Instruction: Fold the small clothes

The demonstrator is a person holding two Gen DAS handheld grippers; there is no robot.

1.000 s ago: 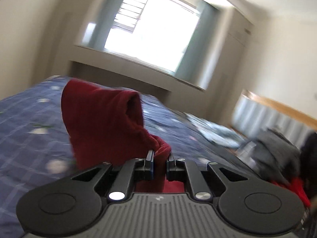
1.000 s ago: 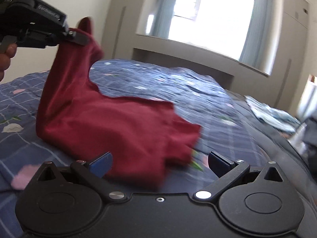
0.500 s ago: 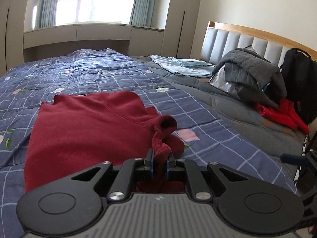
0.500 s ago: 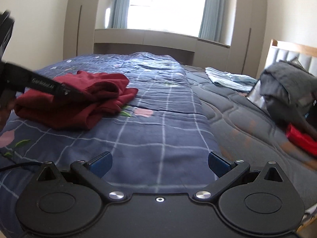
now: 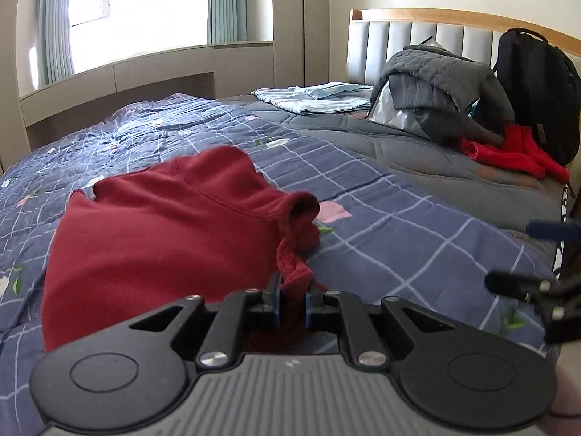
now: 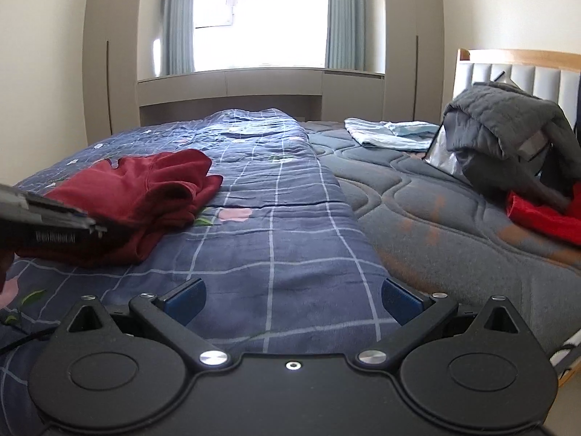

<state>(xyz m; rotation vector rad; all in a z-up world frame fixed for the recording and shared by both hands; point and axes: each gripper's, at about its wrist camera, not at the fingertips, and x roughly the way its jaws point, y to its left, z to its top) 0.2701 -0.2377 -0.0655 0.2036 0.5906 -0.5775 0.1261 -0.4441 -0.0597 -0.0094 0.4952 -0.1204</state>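
Now the dark red garment (image 5: 159,232) lies folded over near the quilt's (image 5: 381,254) front edge, a bunched corner pinched by the left gripper (image 5: 292,305). Lay that corner flush before releasing; the right gripper (image 6: 292,299) waits alongside, jaws apart and empty.

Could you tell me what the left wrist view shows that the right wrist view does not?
Only the left wrist view shows the left gripper shut on the dark red garment, and a black backpack against the headboard. Only the right wrist view shows the right gripper open over bare quilt, holding nothing. Both show the garment, the grey jacket and the folded light blue cloth.
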